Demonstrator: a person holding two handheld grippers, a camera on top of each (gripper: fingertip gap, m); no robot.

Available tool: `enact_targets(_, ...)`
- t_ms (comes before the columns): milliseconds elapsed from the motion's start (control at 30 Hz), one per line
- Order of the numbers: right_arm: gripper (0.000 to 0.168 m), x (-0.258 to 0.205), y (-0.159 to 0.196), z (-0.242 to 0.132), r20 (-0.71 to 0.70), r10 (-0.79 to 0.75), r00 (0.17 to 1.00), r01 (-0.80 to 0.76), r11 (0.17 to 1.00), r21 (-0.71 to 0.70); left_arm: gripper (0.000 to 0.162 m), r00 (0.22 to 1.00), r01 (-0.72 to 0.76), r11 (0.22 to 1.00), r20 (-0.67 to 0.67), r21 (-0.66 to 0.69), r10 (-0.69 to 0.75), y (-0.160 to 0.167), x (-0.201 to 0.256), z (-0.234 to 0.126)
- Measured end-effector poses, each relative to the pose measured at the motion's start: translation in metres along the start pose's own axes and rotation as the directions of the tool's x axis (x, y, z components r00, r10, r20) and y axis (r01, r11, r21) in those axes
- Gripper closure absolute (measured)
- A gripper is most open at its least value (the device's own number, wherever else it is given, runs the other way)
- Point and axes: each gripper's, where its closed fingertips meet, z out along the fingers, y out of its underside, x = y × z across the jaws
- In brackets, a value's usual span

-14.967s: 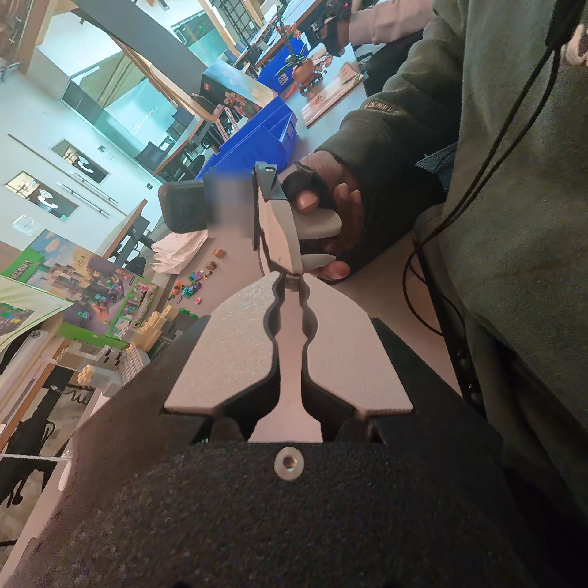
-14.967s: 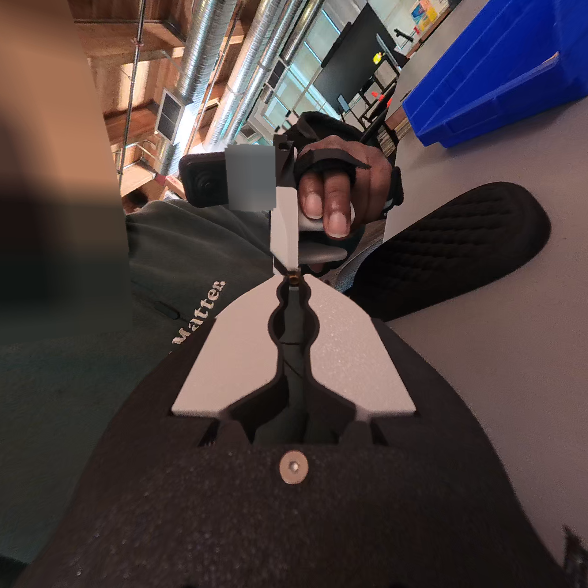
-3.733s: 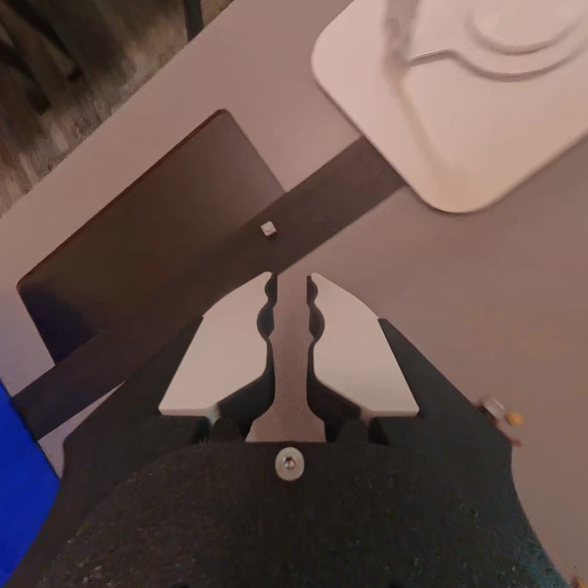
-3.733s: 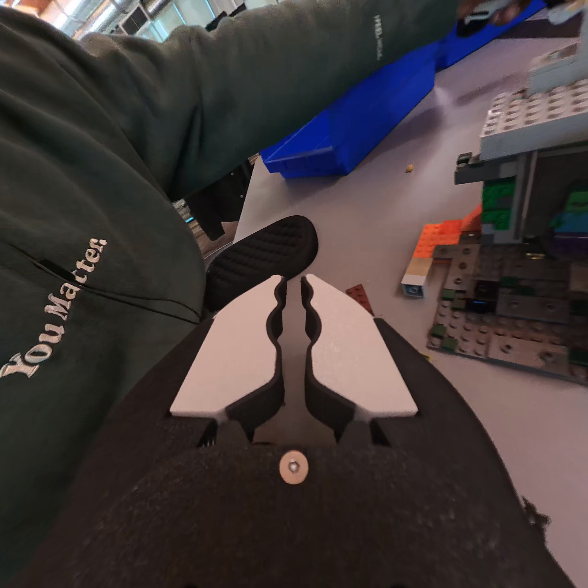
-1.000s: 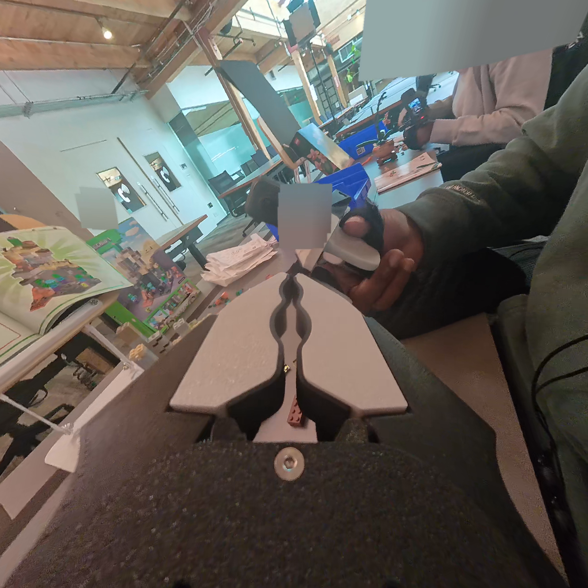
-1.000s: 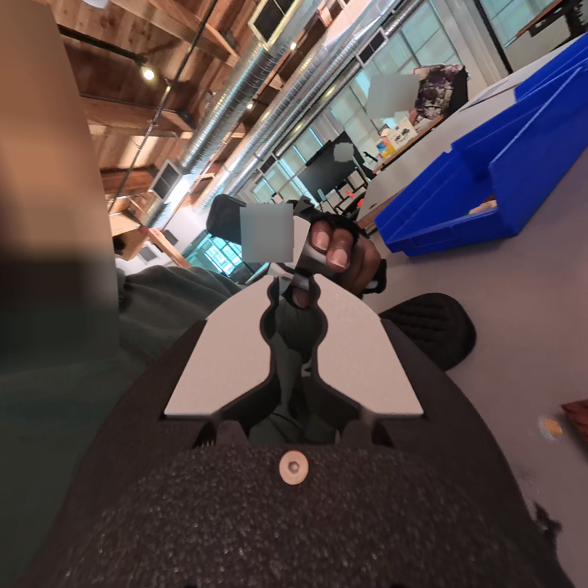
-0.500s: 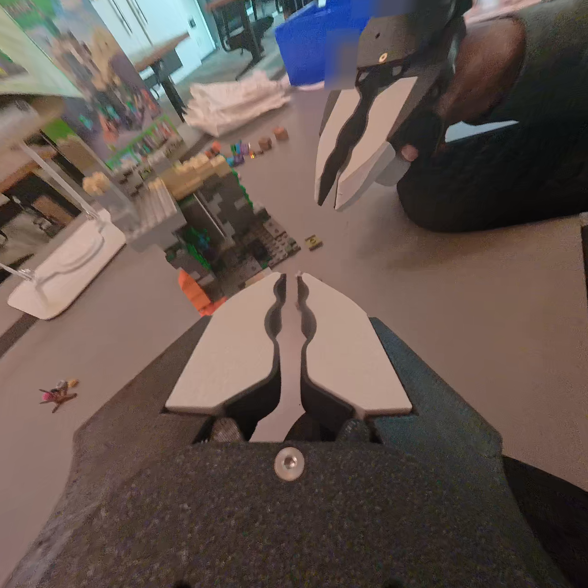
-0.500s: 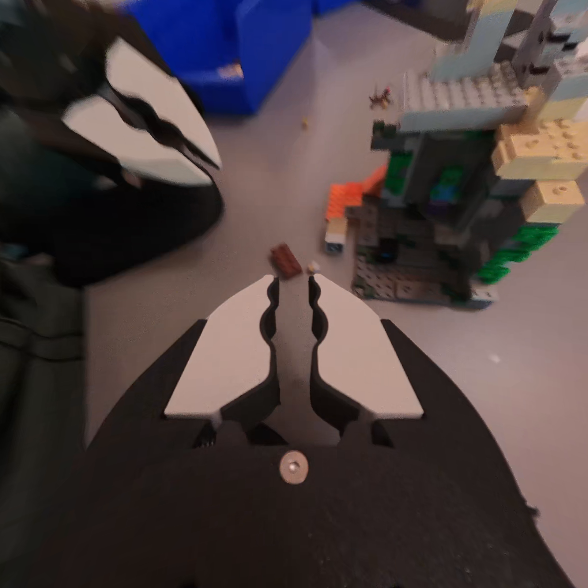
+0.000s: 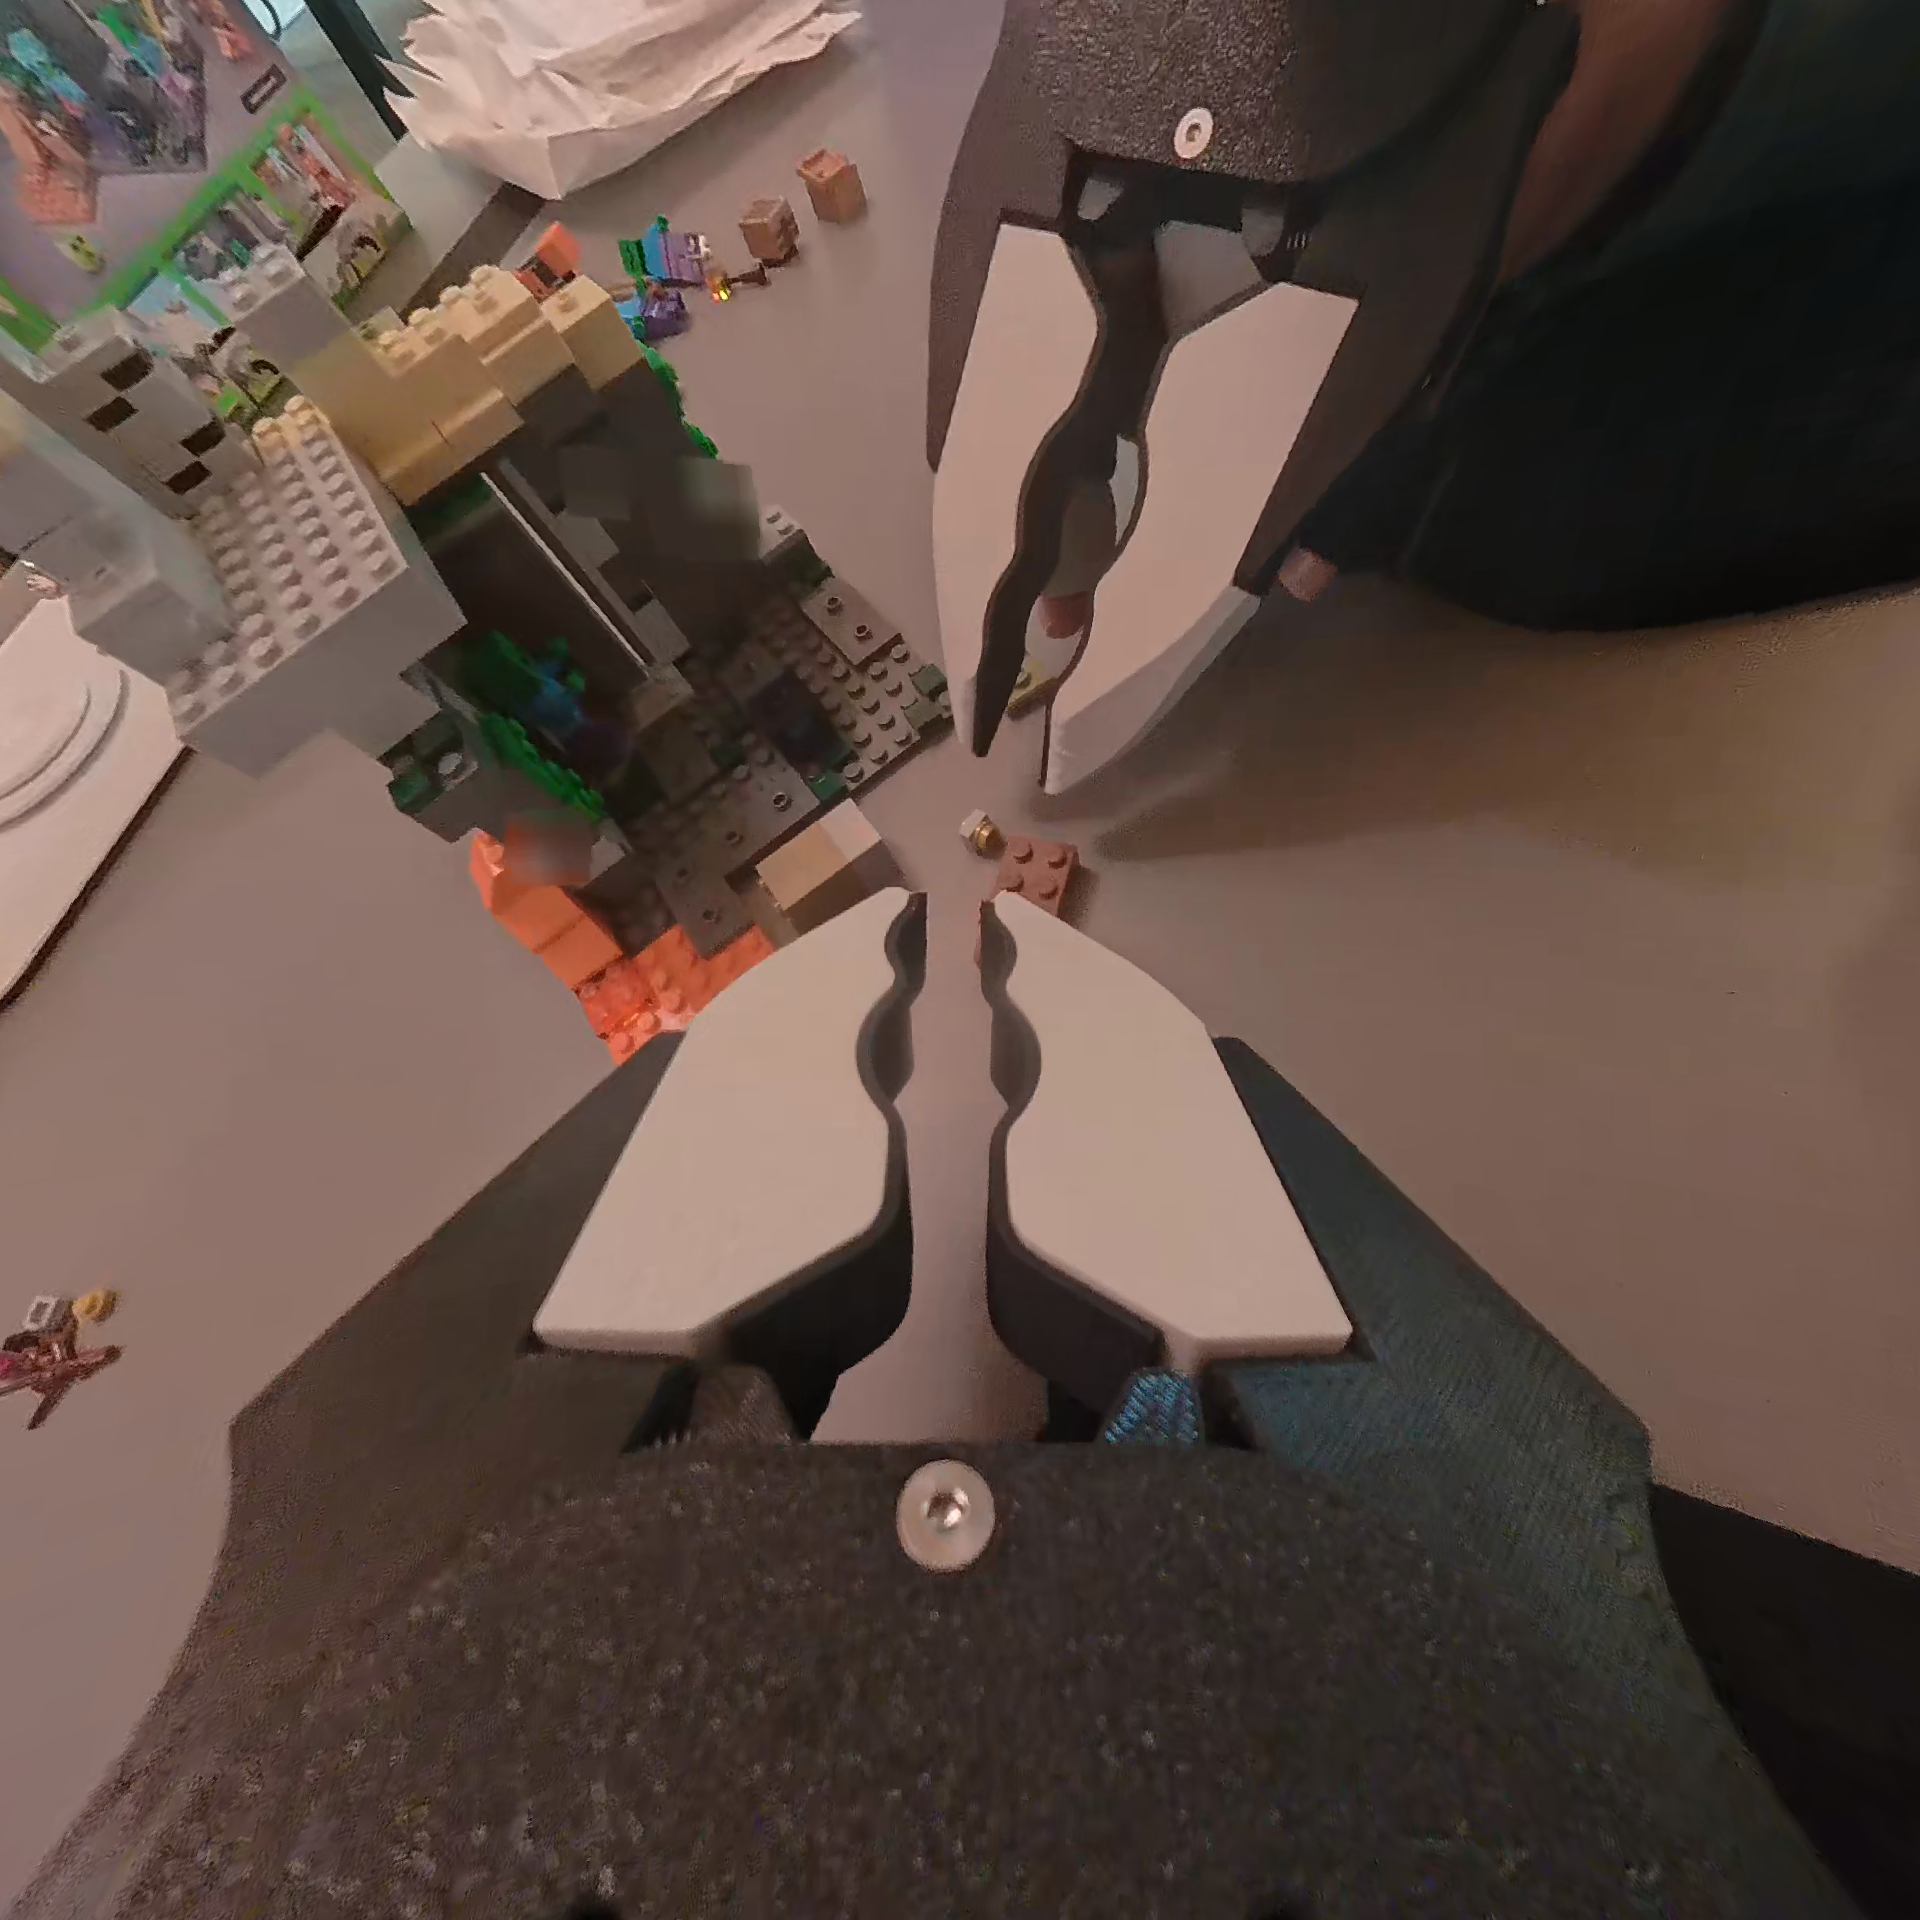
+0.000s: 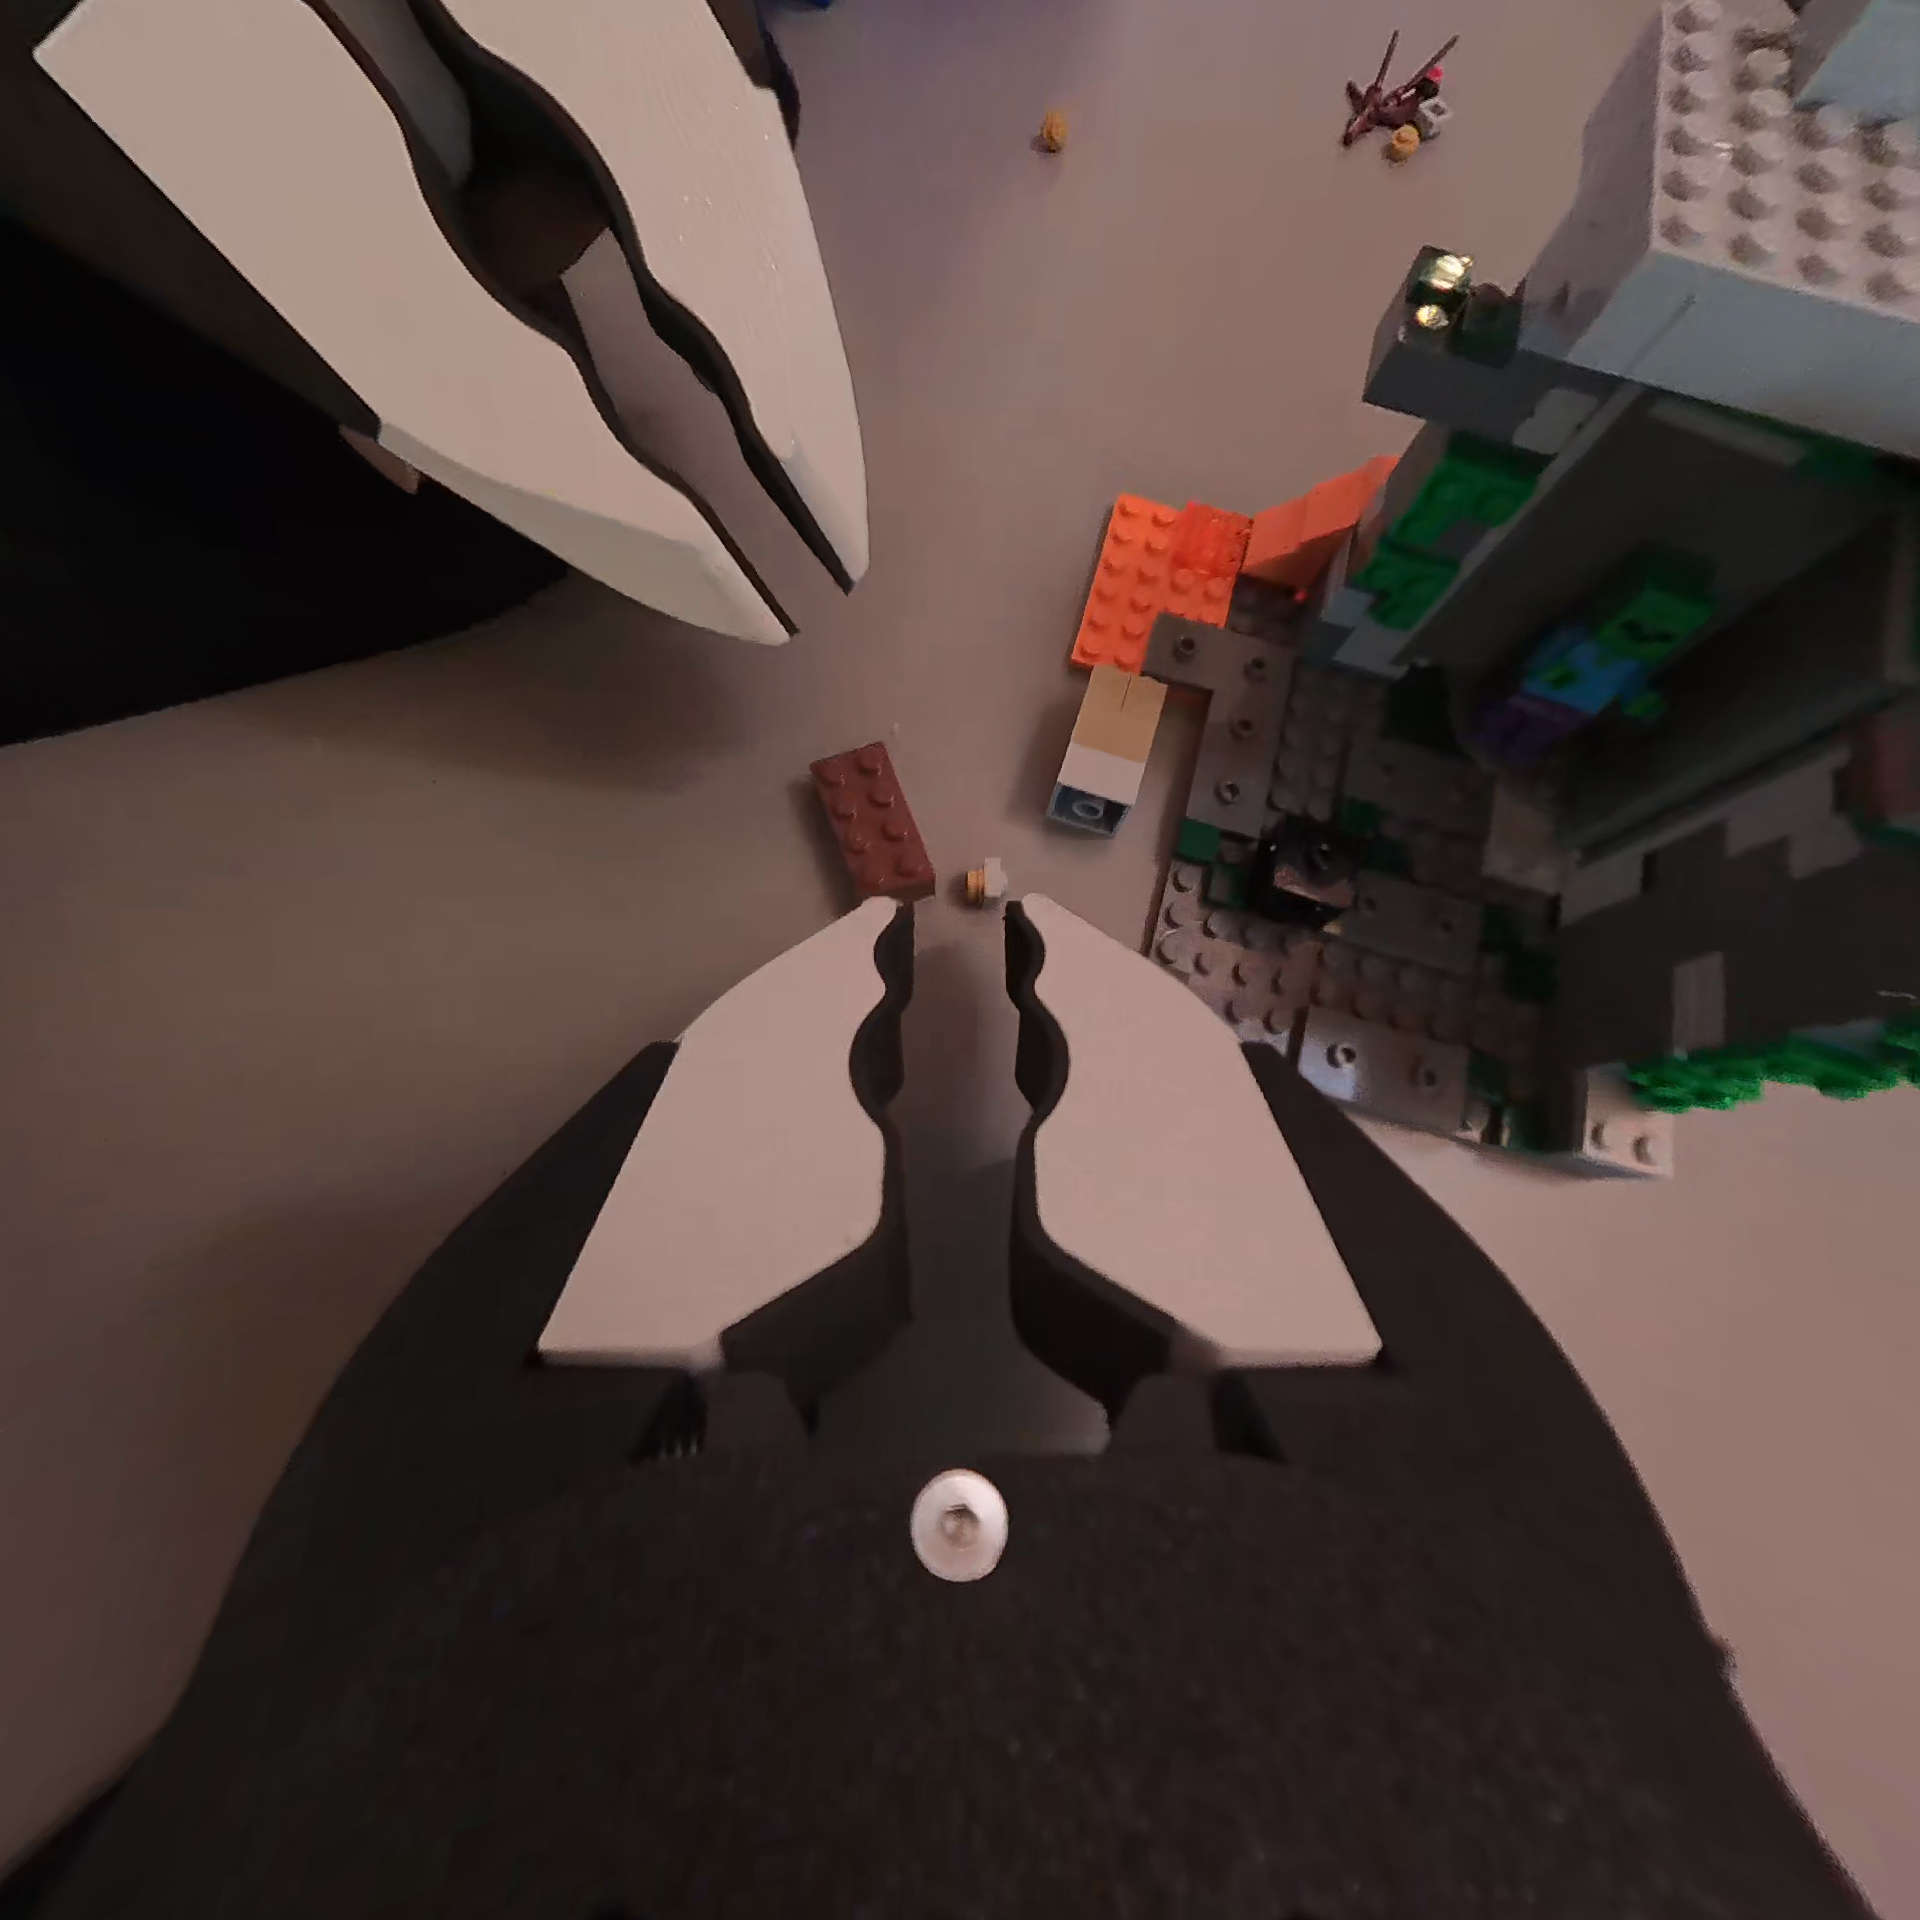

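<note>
Right wrist view: right gripper (image 10: 958,906) fingers narrowly parted, empty, just short of tiny tan stud (image 10: 982,881) beside brown plate (image 10: 871,823); left gripper (image 9: 945,914) likewise parted, empty, facing it; brick build (image 10: 1507,748) right of plate on desk (image 10: 416,935).

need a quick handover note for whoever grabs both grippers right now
Left gripper: open, empty, low over the grey table, tips just short of the flat reddish-brown studded brick.
Right gripper: open, empty, facing the left one, tips by the tiny tan and white round piece.
The brick and the tiny piece lie loose, close together, on the table between the two grippers, beside the grey, green and orange brick-built model.
Done: nothing gripped; both loose pieces lie off the model.
Left: both pieces are still to be picked up, if they are wanted.
</note>
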Motion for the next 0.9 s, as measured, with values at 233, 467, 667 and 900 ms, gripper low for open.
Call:
enact_targets(233,0.151,-0.004,-0.001,0.010,0.079,-0.077,0.994,0.083,0.993,-0.080,0.153,1.000,0.012,0.999,0.008,-0.050,-0.012,0.012,-0.027,0.017)
enact_targets(467,0.147,-0.016,0.001,0.015,0.123,-0.172,0.978,0.186,0.975,-0.121,0.155,0.995,0.094,0.996,0.038,-0.005,-0.093,0.019,-0.040,0.013)
enact_targets(667,0.151,-0.020,0.000,0.023,0.112,-0.216,0.970,0.230,0.964,-0.131,0.154,1.000,0.011,1.000,-0.009,-0.009,-0.011,0.016,-0.026,0.013)
enact_targets(900,0.152,-0.032,-0.010,0.014,0.107,-0.284,0.953,0.291,0.955,-0.051,0.136,0.971,-0.074,0.995,-0.232,-0.063,0.058,0.011,0.022,0.010)
